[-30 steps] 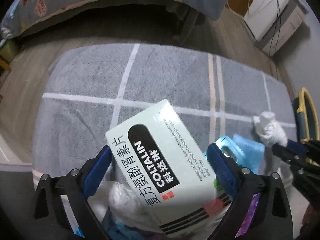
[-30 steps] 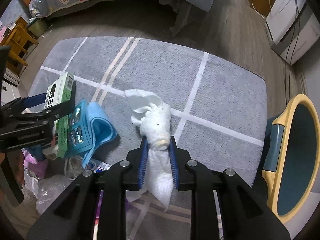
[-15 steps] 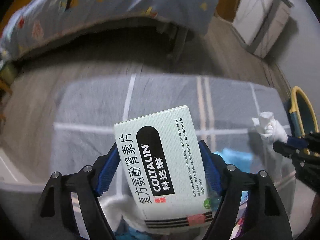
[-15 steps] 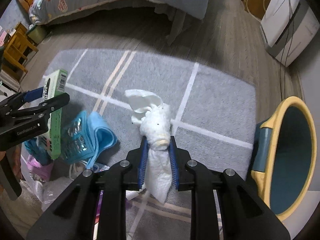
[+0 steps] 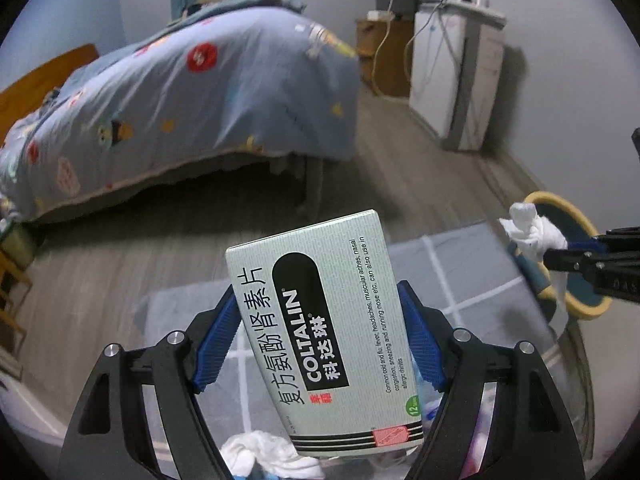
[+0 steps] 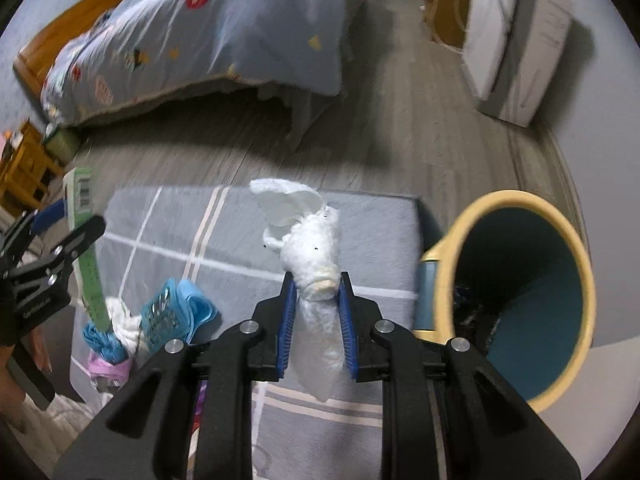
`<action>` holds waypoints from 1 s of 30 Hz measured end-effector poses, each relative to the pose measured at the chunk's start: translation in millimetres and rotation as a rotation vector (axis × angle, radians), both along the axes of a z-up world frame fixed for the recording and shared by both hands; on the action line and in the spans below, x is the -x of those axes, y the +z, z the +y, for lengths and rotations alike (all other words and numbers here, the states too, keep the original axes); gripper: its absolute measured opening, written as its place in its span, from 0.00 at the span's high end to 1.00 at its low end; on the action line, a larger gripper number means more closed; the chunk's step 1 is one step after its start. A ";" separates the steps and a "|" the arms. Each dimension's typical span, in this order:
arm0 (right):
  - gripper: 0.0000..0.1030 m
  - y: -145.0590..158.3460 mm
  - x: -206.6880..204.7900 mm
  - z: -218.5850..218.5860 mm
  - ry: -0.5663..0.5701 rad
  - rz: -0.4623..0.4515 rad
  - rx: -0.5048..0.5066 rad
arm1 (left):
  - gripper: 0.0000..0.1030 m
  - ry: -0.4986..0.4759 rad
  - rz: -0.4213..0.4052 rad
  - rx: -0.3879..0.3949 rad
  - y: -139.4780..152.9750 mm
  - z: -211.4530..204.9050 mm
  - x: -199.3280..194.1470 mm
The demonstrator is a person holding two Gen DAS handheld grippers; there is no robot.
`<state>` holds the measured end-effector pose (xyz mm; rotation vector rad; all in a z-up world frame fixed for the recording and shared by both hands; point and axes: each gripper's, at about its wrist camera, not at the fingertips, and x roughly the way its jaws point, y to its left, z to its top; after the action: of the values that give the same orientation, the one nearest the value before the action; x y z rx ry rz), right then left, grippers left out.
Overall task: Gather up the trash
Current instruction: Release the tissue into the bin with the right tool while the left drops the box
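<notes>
A pale green Coltalin medicine box (image 5: 320,332) stands upright between the blue pads of my left gripper (image 5: 319,296), which is shut on its two long sides. It hangs above the trash pile on the grey rug (image 6: 240,232). My right gripper (image 6: 317,280) is shut on a crumpled white tissue wad (image 6: 312,240) that sticks up past its tips. A blue bin with a yellow rim (image 6: 512,198) lies tilted at the right edge of the rug, its mouth facing me. In the right wrist view the left gripper (image 6: 60,240) and the box (image 6: 91,276) are at the far left.
Loose trash lies on the rug's near left: a blue blister pack and cloth (image 6: 172,312), white tissue (image 6: 124,320), pink wrapping (image 6: 108,368). A bed with a blue quilt (image 6: 200,32) stands behind the rug. A white appliance (image 6: 516,40) stands against the back right wall.
The left jaws have closed onto the medicine box and lifted it off the pile. Both grippers have risen and tipped up, so the bed and the bin now show more.
</notes>
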<state>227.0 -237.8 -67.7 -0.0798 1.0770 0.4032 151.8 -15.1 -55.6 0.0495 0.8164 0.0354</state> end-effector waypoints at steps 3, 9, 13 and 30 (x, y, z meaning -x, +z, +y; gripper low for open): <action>0.80 14.0 -2.0 -27.6 -0.051 -0.027 -0.042 | 0.25 -0.026 -0.039 0.025 15.2 -10.8 0.2; 0.80 23.0 -13.8 -85.8 -0.181 -0.032 -0.103 | 0.25 -0.100 -0.057 0.032 32.3 -41.1 -2.1; 0.80 18.1 -21.2 -121.2 -0.258 -0.037 -0.102 | 0.25 -0.162 -0.054 0.006 33.1 -69.8 -9.0; 0.80 -53.2 -35.3 -240.4 -0.556 0.113 -0.161 | 0.25 -0.405 0.089 0.122 2.3 -224.1 -84.1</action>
<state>262.3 -478.2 -121.0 0.3833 1.1229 -0.0098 235.9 -239.2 -53.3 0.1007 0.8836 -0.4006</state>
